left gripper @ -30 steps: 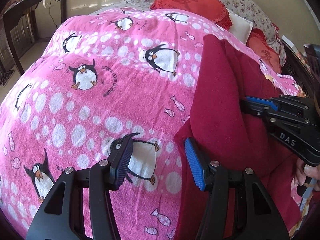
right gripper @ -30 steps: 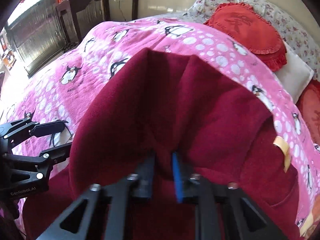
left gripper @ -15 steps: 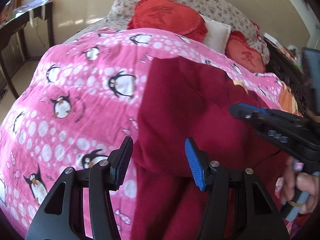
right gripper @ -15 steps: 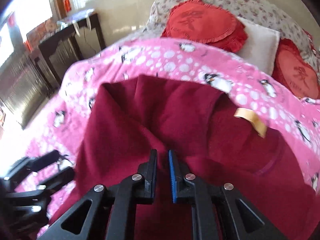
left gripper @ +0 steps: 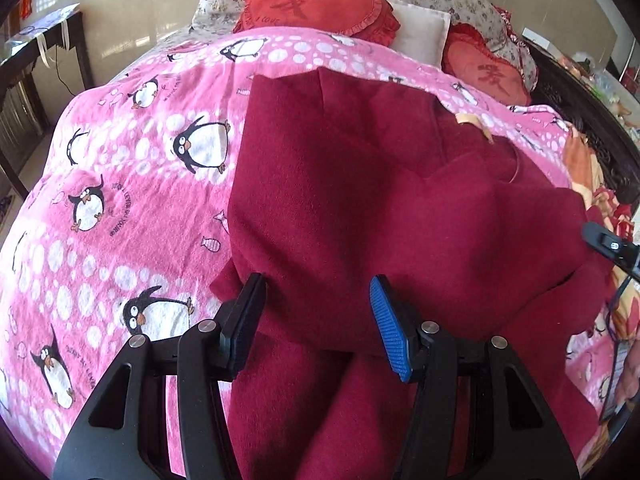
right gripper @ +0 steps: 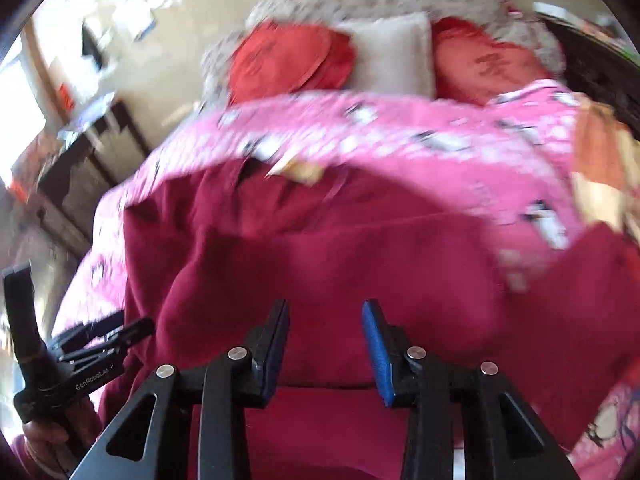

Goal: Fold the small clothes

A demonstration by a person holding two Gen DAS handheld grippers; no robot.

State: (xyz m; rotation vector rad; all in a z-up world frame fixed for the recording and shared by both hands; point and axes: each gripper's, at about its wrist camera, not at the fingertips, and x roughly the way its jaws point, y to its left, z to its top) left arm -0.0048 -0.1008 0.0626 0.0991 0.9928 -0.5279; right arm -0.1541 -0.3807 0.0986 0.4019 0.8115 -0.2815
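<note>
Dark red garment (left gripper: 360,184) fills the centre of the left view, fleecy, folded over itself with a straight left edge and a layered flap running toward the lower right. A tan label (left gripper: 472,122) sits at its upper right edge. It lies on the pink penguin blanket (left gripper: 120,152), red cushions (left gripper: 316,0) at the top of the frame. Left gripper (left gripper: 318,322) at bottom centre, fingers spread wide, garment's near fold just beyond and between them, nothing pinched. Right view is blurred: right gripper (right gripper: 325,346) also spread, bottom centre, hovering over the garment (right gripper: 340,264), gripping nothing. Left gripper shows at lower left there (right gripper: 108,336).
</note>
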